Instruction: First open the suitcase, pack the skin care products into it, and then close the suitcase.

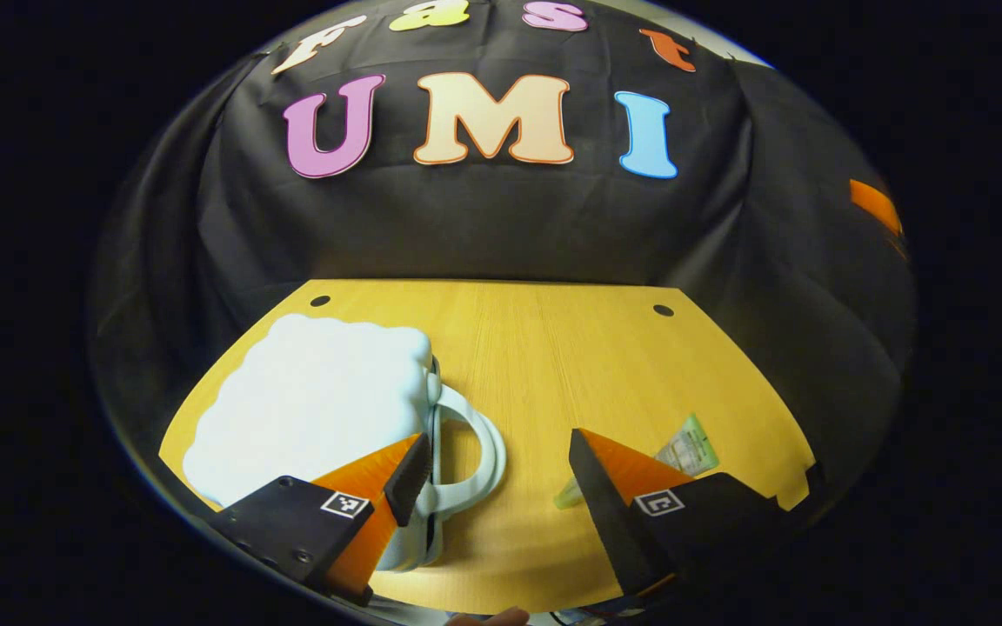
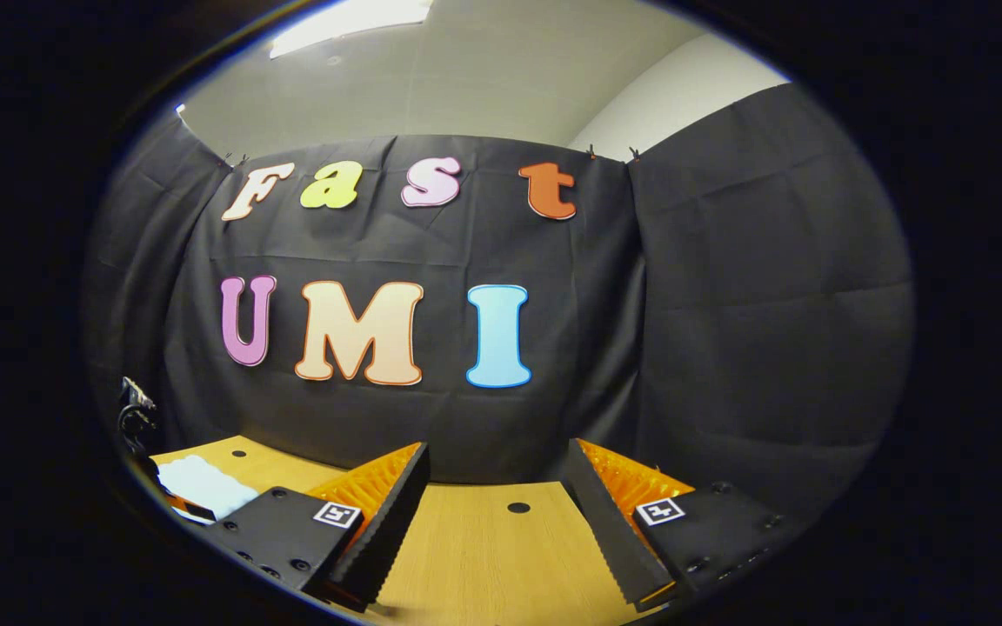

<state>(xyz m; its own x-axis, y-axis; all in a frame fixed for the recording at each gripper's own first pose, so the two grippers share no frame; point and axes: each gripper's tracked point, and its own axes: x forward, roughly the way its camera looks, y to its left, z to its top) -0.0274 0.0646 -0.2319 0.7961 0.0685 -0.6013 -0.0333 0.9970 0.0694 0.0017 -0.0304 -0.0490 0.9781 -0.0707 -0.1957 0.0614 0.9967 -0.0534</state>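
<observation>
Wooden table (image 1: 553, 365): spans the booth floor; 2 dark holes near its far edge; surface otherwise bare between the items listed below.

Suitcase (image 1: 310, 409): small, pale, ribbed shell, lying flat on the table's left part in the left gripper view. Lid down, seam shut, looped handle (image 1: 475, 452) facing the table's centre. Also glimpsed as a pale patch at the far left edge of the right gripper view (image 2: 201, 485).

Left gripper (image 1: 501, 478): fingers well apart, holding nothing. One finger overlapping the suitcase's near corner in the picture, just beside the handle; contact not confirmable. Other finger standing over bare table.

Right gripper (image 2: 497, 509): fingers spread wide, empty, raised and aimed at the back wall, well apart from the suitcase.

Skin care tube (image 1: 684, 452): small, greenish, lying flat on the table right of centre, partly hidden behind the left gripper's far finger, well apart from the suitcase.

Step in hand, judged: step 1, opening the suitcase; not yet done. Packing and closing both outstanding.

Next move, judged: a hold on the lid's edge near the handle, lifted away from the base, likely with the right gripper brought down to steady the shell.

Writing: print present on the tube, too small to read. No brand legible on the suitcase.
</observation>
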